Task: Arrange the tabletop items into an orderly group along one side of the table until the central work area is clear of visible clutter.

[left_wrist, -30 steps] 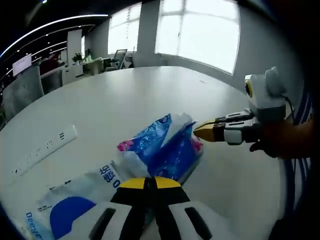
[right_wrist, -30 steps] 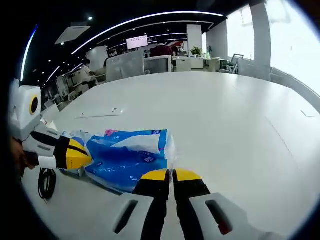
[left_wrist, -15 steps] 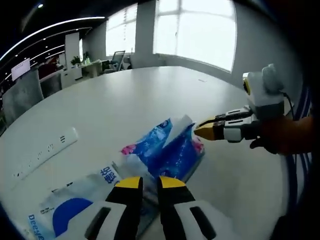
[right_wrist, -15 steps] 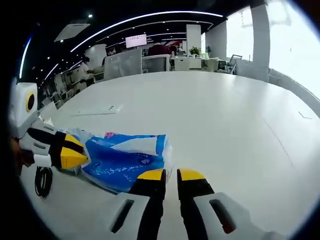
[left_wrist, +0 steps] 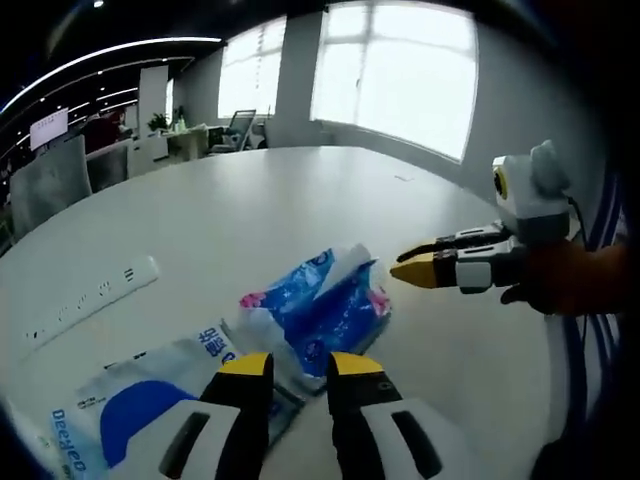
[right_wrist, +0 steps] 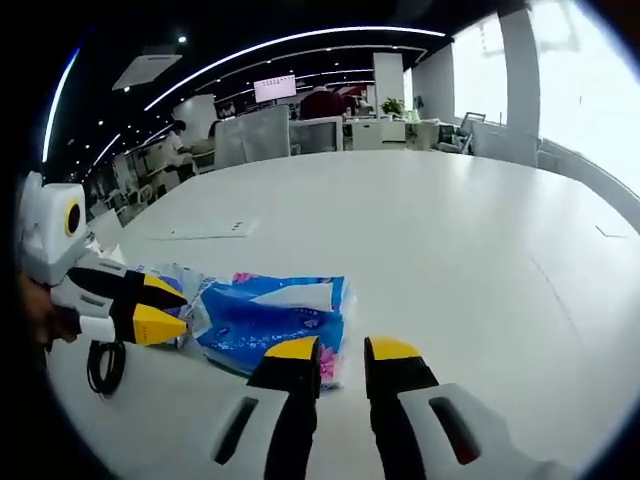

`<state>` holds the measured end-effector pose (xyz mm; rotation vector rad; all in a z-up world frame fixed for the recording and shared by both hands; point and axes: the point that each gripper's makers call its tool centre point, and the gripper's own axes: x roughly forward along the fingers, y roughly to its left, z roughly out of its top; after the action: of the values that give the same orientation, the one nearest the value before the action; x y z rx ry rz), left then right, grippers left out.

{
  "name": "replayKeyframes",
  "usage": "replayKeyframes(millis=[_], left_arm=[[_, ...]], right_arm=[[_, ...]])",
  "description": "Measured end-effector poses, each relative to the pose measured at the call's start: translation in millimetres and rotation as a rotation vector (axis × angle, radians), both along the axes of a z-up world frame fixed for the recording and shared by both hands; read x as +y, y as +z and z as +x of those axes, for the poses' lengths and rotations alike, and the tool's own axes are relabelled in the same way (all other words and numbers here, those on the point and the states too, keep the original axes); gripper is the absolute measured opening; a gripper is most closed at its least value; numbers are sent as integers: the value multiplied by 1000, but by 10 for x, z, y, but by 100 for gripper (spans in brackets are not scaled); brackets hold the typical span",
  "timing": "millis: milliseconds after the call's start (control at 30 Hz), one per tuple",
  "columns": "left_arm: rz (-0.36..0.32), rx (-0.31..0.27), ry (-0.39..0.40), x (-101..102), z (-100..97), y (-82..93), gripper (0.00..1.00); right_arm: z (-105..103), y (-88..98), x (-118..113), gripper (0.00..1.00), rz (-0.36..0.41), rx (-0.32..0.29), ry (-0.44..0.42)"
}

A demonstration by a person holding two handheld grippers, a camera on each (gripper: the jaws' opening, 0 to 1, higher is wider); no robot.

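Note:
A blue tissue pack lies flat on the white table with a white tissue sticking out of its top. My left gripper is open just short of the pack's near end, with nothing between its jaws. It enters the right gripper view from the left as the left gripper, jaws apart. My right gripper is open too, just short of the pack's other side. It comes into the left gripper view as the right gripper, held by a hand.
A white-and-blue plastic wrapper lies against the pack. A white power strip rests farther out on the table. A coiled black cable sits near the table edge. Office desks and chairs stand beyond.
Both grippers have opened and drawn back a little from the tissue pack, which now lies free on the table.

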<state>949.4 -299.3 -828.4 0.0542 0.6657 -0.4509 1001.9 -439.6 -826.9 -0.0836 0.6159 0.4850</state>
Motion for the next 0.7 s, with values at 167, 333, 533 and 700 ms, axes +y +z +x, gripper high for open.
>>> replayKeyframes(millis=[167,333,533,700], left_arm=[[-17,-4,18,91,-138,31,23],[-26,-15,41,224,-313,105,26],[-59,-21,63,395,-521,187,33],[-61,-19,80,542,-726,194,37]], right_arm=[[-165,134,67,21,1,-9,39],[-337,244,117,27,15,-18,54],[-561,267,203,37,29,2,70],[-765,276,269,43,40,6,83]])
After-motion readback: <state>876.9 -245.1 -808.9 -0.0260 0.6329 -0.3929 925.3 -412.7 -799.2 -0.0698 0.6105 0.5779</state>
